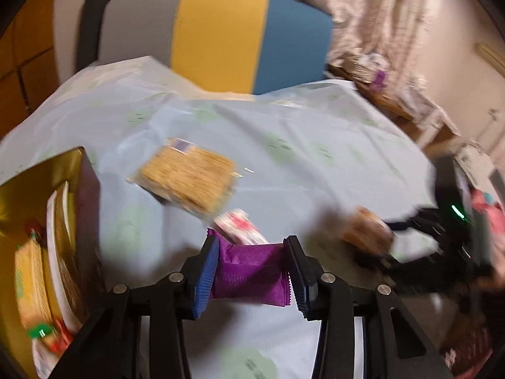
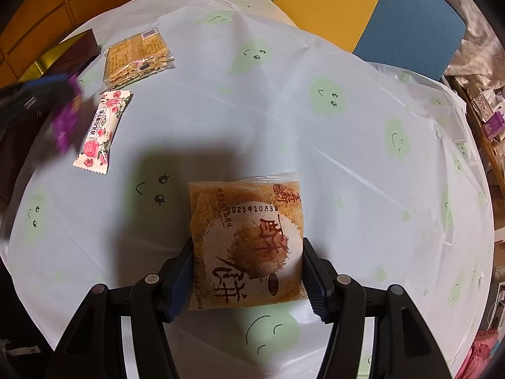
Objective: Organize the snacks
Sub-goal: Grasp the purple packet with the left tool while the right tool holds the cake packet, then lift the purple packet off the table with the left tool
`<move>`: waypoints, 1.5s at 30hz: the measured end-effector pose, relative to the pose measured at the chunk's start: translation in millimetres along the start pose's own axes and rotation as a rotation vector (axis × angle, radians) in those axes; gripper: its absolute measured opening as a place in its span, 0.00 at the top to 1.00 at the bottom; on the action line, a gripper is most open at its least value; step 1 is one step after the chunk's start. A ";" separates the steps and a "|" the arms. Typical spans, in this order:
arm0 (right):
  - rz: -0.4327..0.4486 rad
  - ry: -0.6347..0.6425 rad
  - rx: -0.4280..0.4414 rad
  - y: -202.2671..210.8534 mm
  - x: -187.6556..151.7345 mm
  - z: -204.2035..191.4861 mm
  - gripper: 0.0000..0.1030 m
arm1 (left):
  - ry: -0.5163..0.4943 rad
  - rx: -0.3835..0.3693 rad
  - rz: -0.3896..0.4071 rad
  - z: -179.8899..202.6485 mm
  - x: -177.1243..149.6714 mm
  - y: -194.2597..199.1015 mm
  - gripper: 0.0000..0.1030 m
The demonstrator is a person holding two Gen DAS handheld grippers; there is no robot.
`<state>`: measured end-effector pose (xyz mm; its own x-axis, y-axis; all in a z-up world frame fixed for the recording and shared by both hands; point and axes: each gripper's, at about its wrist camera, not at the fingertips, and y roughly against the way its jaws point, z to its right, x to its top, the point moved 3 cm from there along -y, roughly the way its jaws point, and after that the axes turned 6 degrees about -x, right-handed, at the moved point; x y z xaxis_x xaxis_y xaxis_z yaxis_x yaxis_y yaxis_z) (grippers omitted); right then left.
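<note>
My left gripper (image 1: 252, 268) is shut on a purple snack packet (image 1: 249, 276), held above the table. It shows blurred at the left of the right wrist view (image 2: 68, 120). My right gripper (image 2: 247, 271) is shut on a brown pastry packet (image 2: 246, 243) with red characters, also held above the table; it shows in the left wrist view (image 1: 367, 229). A rose-patterned white bar (image 2: 101, 129) and a clear pack of golden crackers (image 2: 135, 55) lie on the table at far left. A gold-lined dark box (image 1: 41, 221) holding several snack packs stands at the left.
The round table (image 2: 315, 158) has a pale blue cloth with green smiley blobs. A yellow and blue chair (image 1: 246, 38) stands behind it. A cluttered wooden shelf (image 2: 486, 117) is at the right.
</note>
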<state>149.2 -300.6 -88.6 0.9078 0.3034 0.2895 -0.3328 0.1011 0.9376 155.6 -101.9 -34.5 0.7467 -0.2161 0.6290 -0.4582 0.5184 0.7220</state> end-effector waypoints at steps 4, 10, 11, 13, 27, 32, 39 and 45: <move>0.000 0.002 -0.002 0.1 0.7 0.1 0.40 | -0.069 -0.059 -0.024 26.2 -30.3 16.3 0.57; 0.003 0.002 -0.007 0.4 0.7 -0.7 0.40 | -0.149 -0.088 -0.059 54.4 -67.2 22.4 0.51; 0.004 0.001 -0.007 0.5 0.8 -0.7 0.40 | -0.152 -0.093 -0.066 56.0 -70.8 20.5 0.47; 0.004 0.002 -0.007 0.5 0.8 -0.6 0.40 | -0.156 -0.076 -0.071 58.1 -77.9 18.6 0.37; 0.002 -0.003 -0.006 0.9 0.9 -0.1 0.39 | -0.250 -0.079 -0.065 62.0 -88.3 18.3 0.27; 0.001 -0.008 -0.004 0.7 1.4 1.1 0.37 | -0.282 -0.127 -0.075 66.5 -83.5 20.9 0.21; 0.011 -0.007 -0.006 0.0 1.7 0.5 0.37 | -0.462 -0.113 -0.129 82.3 -82.0 9.8 0.21; 0.012 -0.008 -0.005 0.2 1.8 0.6 0.37 | -0.451 -0.119 -0.192 77.6 -82.1 -9.7 0.35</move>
<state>151.0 -300.6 -87.7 0.9059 0.2971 0.3018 -0.3446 0.1027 0.9331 61.3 -153.4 -70.8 0.5178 -0.6392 0.5686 -0.2552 0.5190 0.8158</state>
